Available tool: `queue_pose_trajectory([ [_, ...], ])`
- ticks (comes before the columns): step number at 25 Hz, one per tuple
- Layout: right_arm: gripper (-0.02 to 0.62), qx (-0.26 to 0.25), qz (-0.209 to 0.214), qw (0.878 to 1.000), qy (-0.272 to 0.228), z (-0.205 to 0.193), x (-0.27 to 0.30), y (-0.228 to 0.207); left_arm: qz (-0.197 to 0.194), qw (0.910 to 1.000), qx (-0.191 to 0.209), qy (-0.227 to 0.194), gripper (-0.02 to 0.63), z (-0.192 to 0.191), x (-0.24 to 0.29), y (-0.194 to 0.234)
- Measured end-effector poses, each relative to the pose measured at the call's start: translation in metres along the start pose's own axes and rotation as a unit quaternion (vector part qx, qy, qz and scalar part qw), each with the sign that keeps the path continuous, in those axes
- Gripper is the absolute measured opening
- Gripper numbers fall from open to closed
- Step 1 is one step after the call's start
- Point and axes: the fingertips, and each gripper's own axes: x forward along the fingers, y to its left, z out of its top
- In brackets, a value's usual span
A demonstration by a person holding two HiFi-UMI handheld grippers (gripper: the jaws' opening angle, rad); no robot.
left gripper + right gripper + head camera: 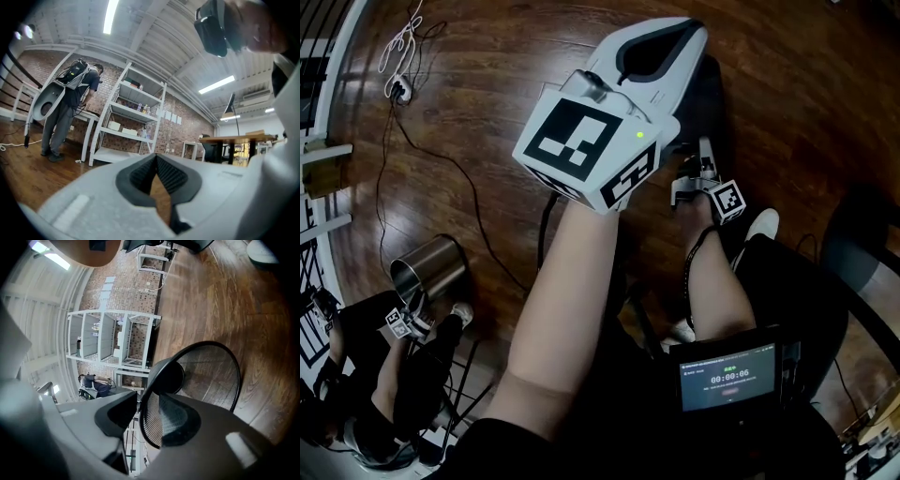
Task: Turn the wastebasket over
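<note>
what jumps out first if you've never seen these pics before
The left gripper with its black-and-white marker cube fills the middle of the head view, above the wood floor. In the right gripper view a black mesh wastebasket lies on its side, its rim between the open jaws of the right gripper. A shiny metal bin shows at the head view's lower left, by another person.

Head view: dim, warm. Wood floor has a soft sheen near the top and goes darker twd the right. Screen glows; green LED is blown out. Left gripper view: bright, lit by ceiling strip lights w/ glare round them. The left gripper, close to the lens, is soft. Both gripper views: strong fisheye bend, black vignette at edges. Right gripper view: overexposed light strip top left.
</note>
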Motion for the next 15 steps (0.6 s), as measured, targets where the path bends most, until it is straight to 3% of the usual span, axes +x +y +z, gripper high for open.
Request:
queue_pose_trajectory([
  [4,0.135,0.013,-0.002,1.0,-0.01,0.0,0.015,0.003,0.001,1.0,-0.003,-0.002,0.002,0.001,-0.002,0.001],
  [8,0.047,-0.02,0.004,1.0,0.001,0.003,0.025,0.004,0.003,0.9999,-0.014,-0.002,0.002,0.002,-0.003,0.003],
  [13,0.024,-0.002,0.002,1.0,-0.002,0.001,0.027,0.008,0.006,0.9998,-0.018,-0.004,0.002,0.006,-0.004,0.004],
  [15,0.014,-0.016,0.007,1.0,0.011,-0.002,0.029,0.015,0.008,0.9998,-0.016,-0.009,0.002,0.007,-0.005,0.005],
])
